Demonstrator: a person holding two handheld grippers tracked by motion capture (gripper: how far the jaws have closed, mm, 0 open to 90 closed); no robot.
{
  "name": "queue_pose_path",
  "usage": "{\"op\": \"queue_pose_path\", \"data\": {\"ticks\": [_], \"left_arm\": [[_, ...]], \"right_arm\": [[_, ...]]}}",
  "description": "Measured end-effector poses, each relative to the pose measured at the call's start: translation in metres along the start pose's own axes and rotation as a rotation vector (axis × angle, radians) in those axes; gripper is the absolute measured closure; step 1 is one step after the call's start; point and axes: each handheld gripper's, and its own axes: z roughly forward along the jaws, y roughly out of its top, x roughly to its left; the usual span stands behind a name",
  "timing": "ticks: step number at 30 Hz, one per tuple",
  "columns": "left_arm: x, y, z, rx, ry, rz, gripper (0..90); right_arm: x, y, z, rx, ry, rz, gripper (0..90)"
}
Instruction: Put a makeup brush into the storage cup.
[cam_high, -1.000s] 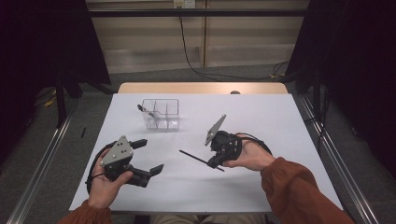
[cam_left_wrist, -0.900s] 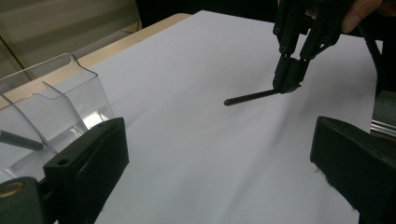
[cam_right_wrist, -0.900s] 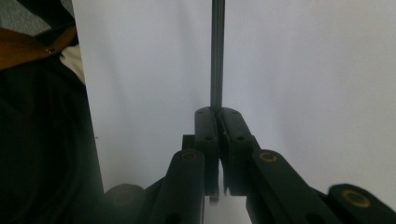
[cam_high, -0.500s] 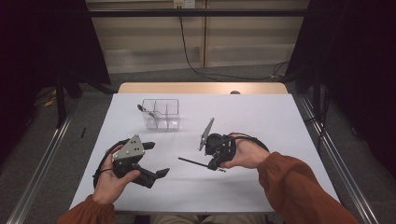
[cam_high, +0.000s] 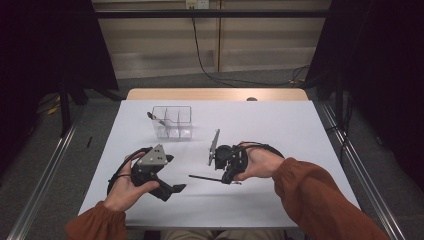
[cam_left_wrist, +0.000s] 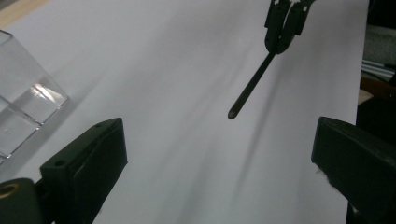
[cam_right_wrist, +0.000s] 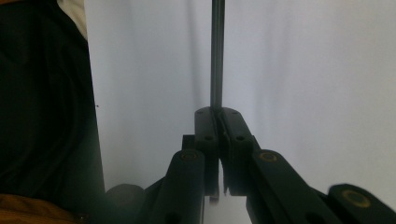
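1. Rod (cam_high: 206, 177) is pinched at one end by the right gripper (cam_high: 229, 178); the jaws are squeezed together on it, as the right gripper view shows, where the rod (cam_right_wrist: 217, 51) runs straight up out of the closed tips.
2. From the high view the rod sticks out sideways toward the person's left, low over the white desk (cam_high: 280, 130), more or less level. Can't tell if the free tip touches the surface or hangs just above it.
3. Left gripper (cam_high: 175, 189) sits in the other hand, near the front edge of the desk, with its jaws spread wide apart and nothing between them. In the left gripper view the rod (cam_left_wrist: 252, 84) points down toward that gap but is still apart from both jaws.
4. Looks-wise: thin, straight, dark, almost black, same thickness all along, with a small rounded tip at the free end. Kinda like a skinny stylus or a pen refill. No markings I can make out.
5. Farther back on the desk there's a clear plastic box (cam_high: 172, 121) with dividers and a few small bits inside, too small to identify. It's well apart from the rod and from both grippers.
6. Both sleeves are rust-orange.
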Motion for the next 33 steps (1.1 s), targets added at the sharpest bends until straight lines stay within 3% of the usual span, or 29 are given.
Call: {"op": "queue_pose_path", "data": {"ticks": [8,16,23,30,33], "left_arm": [[-0.003,0.007,0.008,0.073,-0.058,0.067,5.2],[-0.004,0.012,0.017,0.126,-0.063,0.074,5.4],[-0.002,0.014,0.024,0.174,-0.094,0.081,14.8],[-0.002,0.019,0.027,0.214,-0.083,0.082,21.8],[-0.001,0.022,0.029,0.233,-0.1,0.079,29.0]], "right_arm": [[-0.001,0.004,0.003,0.014,0.0,-0.01,86.1],[0.0,0.007,0.004,0.025,0.009,-0.029,86.1],[0.002,0.008,0.004,0.027,0.007,-0.033,86.1],[0.003,0.01,0.004,0.025,0.013,-0.04,86.1],[0.003,0.011,0.005,0.024,0.015,-0.043,86.1]]}}
